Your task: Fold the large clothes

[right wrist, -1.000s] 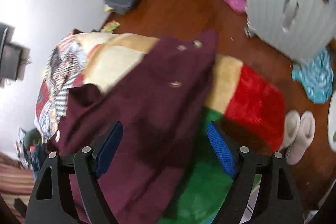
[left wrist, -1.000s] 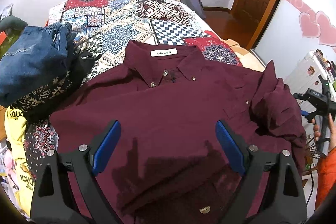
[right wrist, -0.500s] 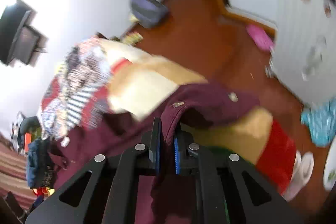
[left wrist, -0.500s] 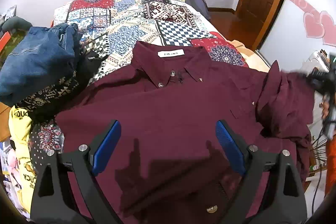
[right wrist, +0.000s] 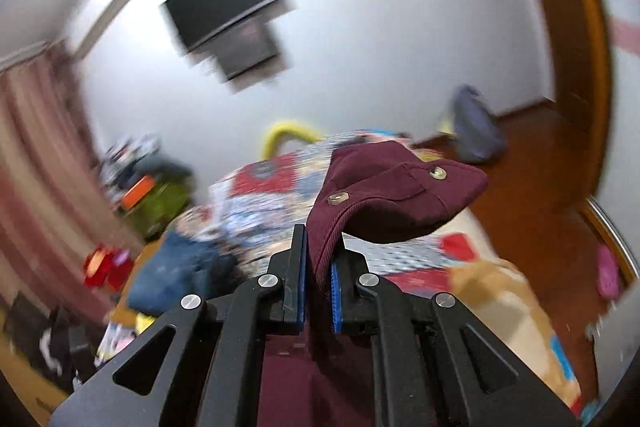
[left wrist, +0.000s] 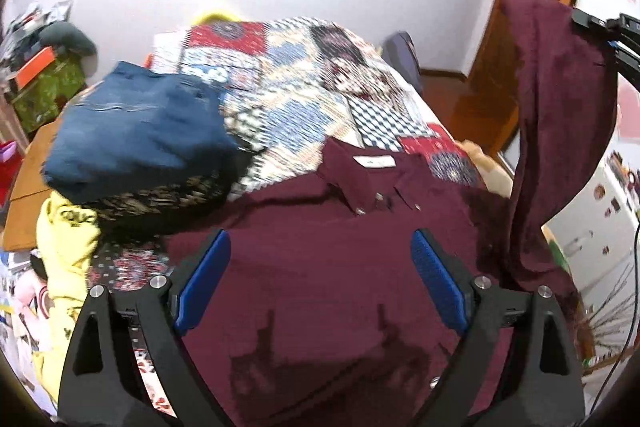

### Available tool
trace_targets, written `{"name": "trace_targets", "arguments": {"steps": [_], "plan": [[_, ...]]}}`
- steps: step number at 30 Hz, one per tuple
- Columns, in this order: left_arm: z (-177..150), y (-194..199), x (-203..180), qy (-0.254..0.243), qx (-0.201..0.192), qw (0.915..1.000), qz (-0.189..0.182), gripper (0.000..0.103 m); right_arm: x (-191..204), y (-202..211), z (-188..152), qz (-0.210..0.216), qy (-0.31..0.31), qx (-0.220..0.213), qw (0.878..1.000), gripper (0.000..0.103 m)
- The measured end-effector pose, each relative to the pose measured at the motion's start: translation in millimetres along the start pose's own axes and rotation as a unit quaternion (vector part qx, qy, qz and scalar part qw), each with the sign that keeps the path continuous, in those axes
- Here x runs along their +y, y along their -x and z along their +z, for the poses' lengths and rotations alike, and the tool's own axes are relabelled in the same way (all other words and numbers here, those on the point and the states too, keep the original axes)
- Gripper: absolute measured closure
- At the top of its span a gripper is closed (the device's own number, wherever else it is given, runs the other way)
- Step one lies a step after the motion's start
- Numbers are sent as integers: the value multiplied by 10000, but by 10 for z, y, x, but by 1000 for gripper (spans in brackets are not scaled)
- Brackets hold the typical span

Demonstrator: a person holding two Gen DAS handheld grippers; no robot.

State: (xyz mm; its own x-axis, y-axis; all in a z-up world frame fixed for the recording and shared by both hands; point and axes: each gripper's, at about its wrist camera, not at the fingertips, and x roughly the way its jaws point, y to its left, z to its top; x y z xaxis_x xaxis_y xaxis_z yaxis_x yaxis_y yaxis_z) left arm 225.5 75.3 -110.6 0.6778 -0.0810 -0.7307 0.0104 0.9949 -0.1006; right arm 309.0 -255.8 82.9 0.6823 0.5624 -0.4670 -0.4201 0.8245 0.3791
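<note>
While the maroon shirt [left wrist: 320, 267] is lying face up across the near end of the bed [left wrist: 288, 115], collar away from the camera and its white neck label showing, one sleeve [left wrist: 560, 99] is hanging high above the bed's right edge, stretching down in a long drape to the shoulder; the right gripper [right wrist: 318, 279] is pinching the sleeve's buttoned cuff [right wrist: 396, 199] between its blue pads, jaws closed tight on the cloth, and the cuff is flopping forward over the fingertips with two metal buttons showing. Seen from the left wrist, that gripper is appearing only as dark parts at the upper right edge, beside the top of the lifted sleeve; the left gripper [left wrist: 320, 279] is hovering over the shirt's front with its jaws standing wide apart and nothing between them, casting a shadow on the fabric below. On the bed's left side a pile of clothes is sitting just beside the shirt; folded blue jeans [left wrist: 140, 131] are lying on top, with a dark patterned garment [left wrist: 160, 199] beneath and something yellow [left wrist: 68, 243], perhaps a printed top, hanging at the edge. A patchwork quilt [left wrist: 280, 75] is covering the bed; a dark screen [right wrist: 228, 7] is hanging on the white wall behind, though the right wrist's view is blurring it.
</note>
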Motion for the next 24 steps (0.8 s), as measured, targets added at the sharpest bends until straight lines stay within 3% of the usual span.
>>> {"name": "trace_targets", "arguments": {"steps": [4,8,11,13,14,15,16,18,20,24], "plan": [[-15,219,352,273,-211,9991,227,9,598,-450,-101,500,523,371,9967,95],[-94,372,679,542,-277,9973,404,8,1108,-989,-404,956,932,998,9860,95],[-185,418,861,683,-229,9963,479,8,1314,-1318,-714,1067,1211,1480,9757,91],[-236,409,934,770,-162,9956,505,8,1354,-1453,-878,896,1445,1790,9690,89],[-263,386,969,825,-106,9953,491,8,1351,-1482,-913,785,1505,1876,9675,85],[-280,367,991,862,-64,9951,469,8,1353,-1564,-984,642,1578,2024,9644,74],[-297,335,1010,906,-11,9950,432,8,1324,-1597,-999,562,1597,2115,9626,55],[-319,250,1020,978,92,9947,316,8,1261,-1581,-987,501,1541,2089,9644,34],[-317,141,1009,1043,200,9942,144,8,1186,-1471,-935,467,1532,1863,9693,33],[-281,-171,964,1270,473,9900,-380,8,1013,-1257,-872,343,1598,1803,9699,32]]}}
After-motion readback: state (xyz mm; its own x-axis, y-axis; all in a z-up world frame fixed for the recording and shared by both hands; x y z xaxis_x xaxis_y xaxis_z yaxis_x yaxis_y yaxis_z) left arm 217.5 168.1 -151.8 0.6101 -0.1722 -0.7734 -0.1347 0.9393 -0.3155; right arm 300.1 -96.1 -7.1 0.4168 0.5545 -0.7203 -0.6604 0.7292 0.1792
